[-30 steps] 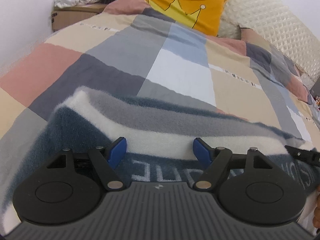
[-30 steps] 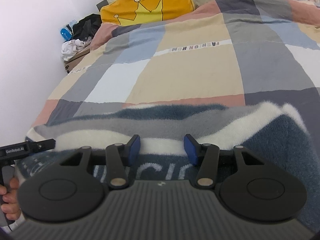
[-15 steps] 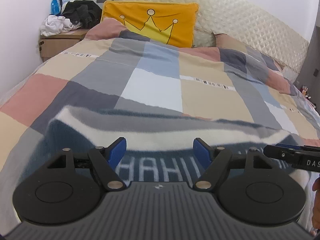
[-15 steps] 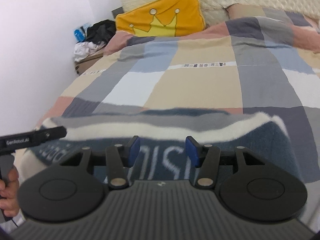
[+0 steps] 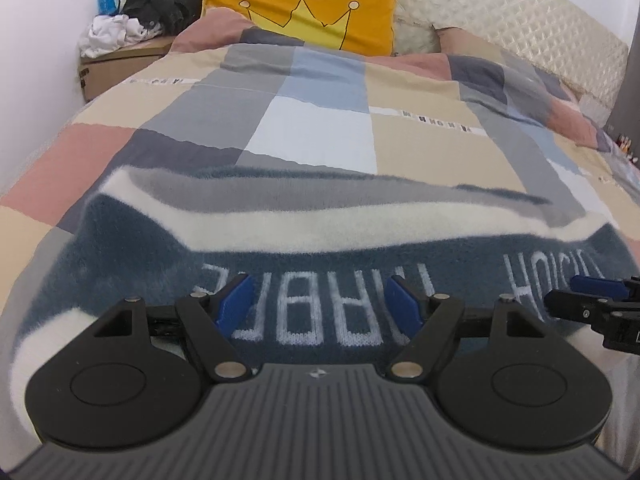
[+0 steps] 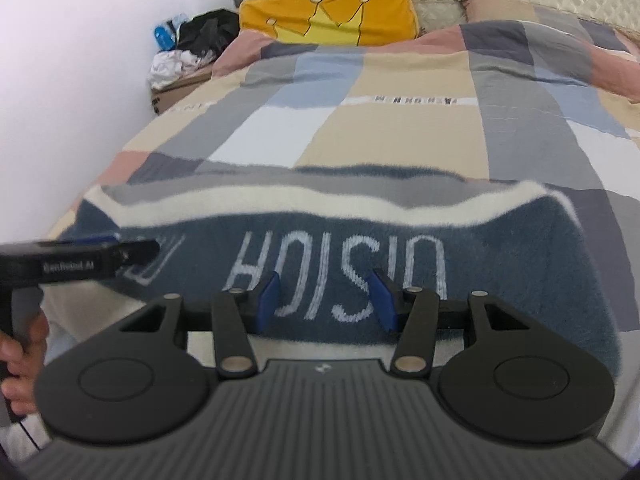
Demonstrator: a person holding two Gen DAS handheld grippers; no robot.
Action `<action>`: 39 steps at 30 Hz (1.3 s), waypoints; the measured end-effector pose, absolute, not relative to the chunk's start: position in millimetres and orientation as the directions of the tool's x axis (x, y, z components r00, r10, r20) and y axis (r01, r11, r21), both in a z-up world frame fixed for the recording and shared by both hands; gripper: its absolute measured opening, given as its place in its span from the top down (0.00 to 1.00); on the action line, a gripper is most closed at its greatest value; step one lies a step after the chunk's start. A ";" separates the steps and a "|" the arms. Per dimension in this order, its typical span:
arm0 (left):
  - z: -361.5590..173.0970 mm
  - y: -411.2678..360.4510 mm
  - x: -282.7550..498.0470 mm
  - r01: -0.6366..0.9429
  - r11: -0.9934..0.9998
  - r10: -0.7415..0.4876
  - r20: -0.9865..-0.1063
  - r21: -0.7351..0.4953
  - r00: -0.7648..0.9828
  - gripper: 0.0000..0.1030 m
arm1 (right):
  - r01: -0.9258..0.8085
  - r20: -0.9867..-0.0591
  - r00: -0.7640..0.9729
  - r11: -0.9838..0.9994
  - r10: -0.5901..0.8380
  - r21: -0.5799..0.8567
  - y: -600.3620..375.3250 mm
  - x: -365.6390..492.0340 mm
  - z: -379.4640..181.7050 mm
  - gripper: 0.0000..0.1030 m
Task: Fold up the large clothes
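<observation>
A fleecy navy garment (image 5: 320, 220) with grey and cream stripes and white lettering lies folded across the near part of the bed, and it fills the lower right wrist view too (image 6: 520, 248). My left gripper (image 5: 318, 292) hovers over its lettered near part, jaws wide open, nothing between the blue pads. My right gripper (image 6: 324, 284) hangs over the lettering further right, jaws partly apart and empty. Each gripper shows in the other's view: the right gripper (image 5: 592, 292) at the right edge, the left gripper (image 6: 80, 256) at the left with a hand (image 6: 20, 364) on its grip.
The garment rests on a patchwork duvet (image 5: 320, 140) in beige, grey, blue and pink. A yellow crown pillow (image 5: 304, 8) leans on the quilted headboard (image 5: 500, 12). A cardboard box (image 5: 116, 60) piled with clothes stands at the far left by the wall.
Both grippers have drawn back toward the garment's near edge, so more of the lettering shows. Both views have rolled closer to level. The garment lies as before.
</observation>
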State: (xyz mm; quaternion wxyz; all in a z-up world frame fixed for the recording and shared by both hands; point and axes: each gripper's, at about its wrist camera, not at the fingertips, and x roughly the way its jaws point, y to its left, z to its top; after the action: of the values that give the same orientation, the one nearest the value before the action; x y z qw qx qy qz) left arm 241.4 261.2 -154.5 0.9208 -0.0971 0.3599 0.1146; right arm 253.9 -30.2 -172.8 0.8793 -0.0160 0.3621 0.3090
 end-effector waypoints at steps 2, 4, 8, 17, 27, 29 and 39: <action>-155.6 262.3 240.8 -0.288 0.952 0.142 -0.683 -0.104 0.716 0.23 | -0.561 -0.649 0.546 0.806 0.530 0.186 -29.4 252.3 -175.8 0.50; -155.3 261.8 239.5 -0.293 0.950 0.147 -0.677 -0.106 0.721 0.23 | -0.556 -0.649 0.544 0.808 0.532 0.196 -29.8 252.3 -176.5 0.50; -149.7 260.3 231.6 -0.298 0.946 0.144 -0.653 -0.130 0.744 0.23 | -0.546 -0.646 0.539 0.808 0.540 0.220 -32.6 253.8 -176.9 0.50; -124.2 244.2 180.7 -0.299 0.912 0.069 -0.617 -0.279 0.784 0.21 | -0.523 -0.642 0.542 0.815 0.543 0.248 -36.8 252.0 -176.9 0.50; -149.2 248.1 139.8 -0.421 0.791 0.011 -0.678 -0.444 0.735 0.10 | -0.506 -0.632 0.549 0.820 0.546 0.268 -42.2 243.0 -177.2 0.50; -162.9 260.6 138.7 -0.468 0.732 -0.010 -0.694 -0.495 0.719 0.10 | -0.498 -0.630 0.551 0.821 0.547 0.278 -42.9 242.7 -177.5 0.50; -213.1 312.2 132.5 -0.518 0.414 -0.116 -0.607 -0.749 0.786 0.11 | -0.488 -0.619 0.557 0.822 0.553 0.295 -46.1 241.1 -178.2 0.50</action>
State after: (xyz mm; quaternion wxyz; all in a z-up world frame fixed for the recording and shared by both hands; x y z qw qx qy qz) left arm 132.5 312.2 -213.1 0.7851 -0.5259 0.3012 0.1280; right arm 241.1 -46.1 -178.2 0.8813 0.0445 0.3662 0.2954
